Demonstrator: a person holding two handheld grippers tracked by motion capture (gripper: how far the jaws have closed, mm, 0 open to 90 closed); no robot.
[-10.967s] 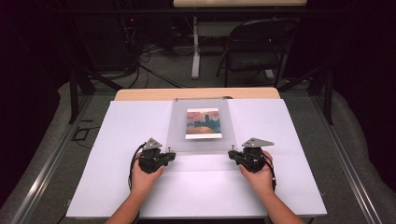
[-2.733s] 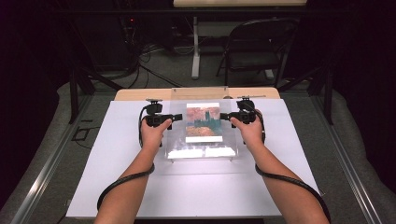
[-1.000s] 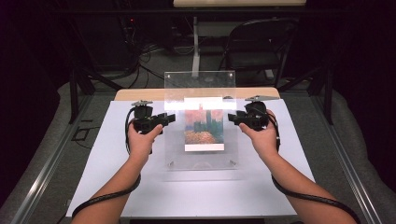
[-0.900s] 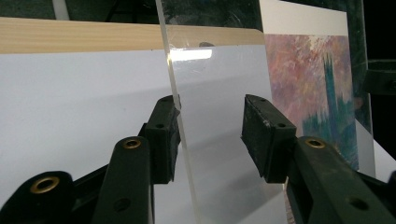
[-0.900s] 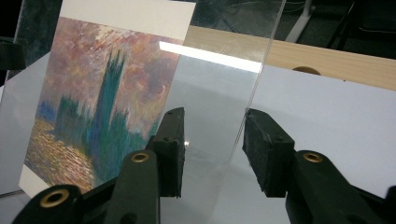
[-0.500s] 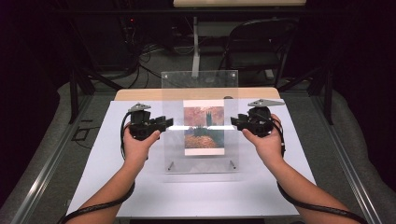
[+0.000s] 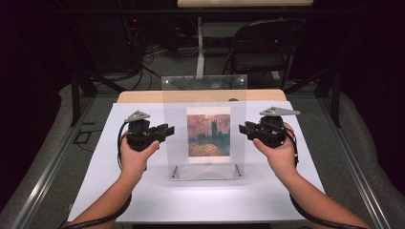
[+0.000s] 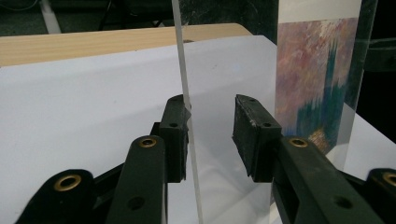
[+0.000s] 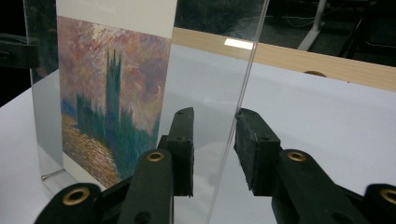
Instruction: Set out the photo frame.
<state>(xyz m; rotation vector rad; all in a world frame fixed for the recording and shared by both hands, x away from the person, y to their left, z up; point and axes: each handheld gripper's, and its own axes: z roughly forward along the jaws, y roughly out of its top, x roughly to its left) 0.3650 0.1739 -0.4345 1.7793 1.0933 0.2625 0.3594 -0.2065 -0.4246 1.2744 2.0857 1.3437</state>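
Observation:
A clear acrylic picture frame [image 7: 205, 93] stands upright on the white table cover [image 7: 119, 191], resting on two small metal pins, with a painted print [image 7: 208, 131] of towers in it. My left gripper [image 7: 168, 130] straddles its left edge and my right gripper [image 7: 241, 128] its right edge. In the left gripper view the sheet's edge [image 8: 180, 56] lies against one pad, and the other pad of the left gripper [image 8: 212, 109] stands apart. In the right gripper view the edge [image 9: 250, 56] runs beside one pad of the right gripper [image 9: 214, 114], with a gap to the other. Both pairs of jaws have just been closing and are open.
The wooden table top [image 7: 143, 97] shows beyond the white cover. Behind the table stand a dark folding chair [image 7: 258, 52] and a white post [image 7: 199, 47], with cables on the floor. Metal rails [image 7: 43, 176] run along both sides of the table.
The frame has swung from leaning back to standing upright. Both hands moved slightly toward the near edge and up with it, staying at its two side edges.

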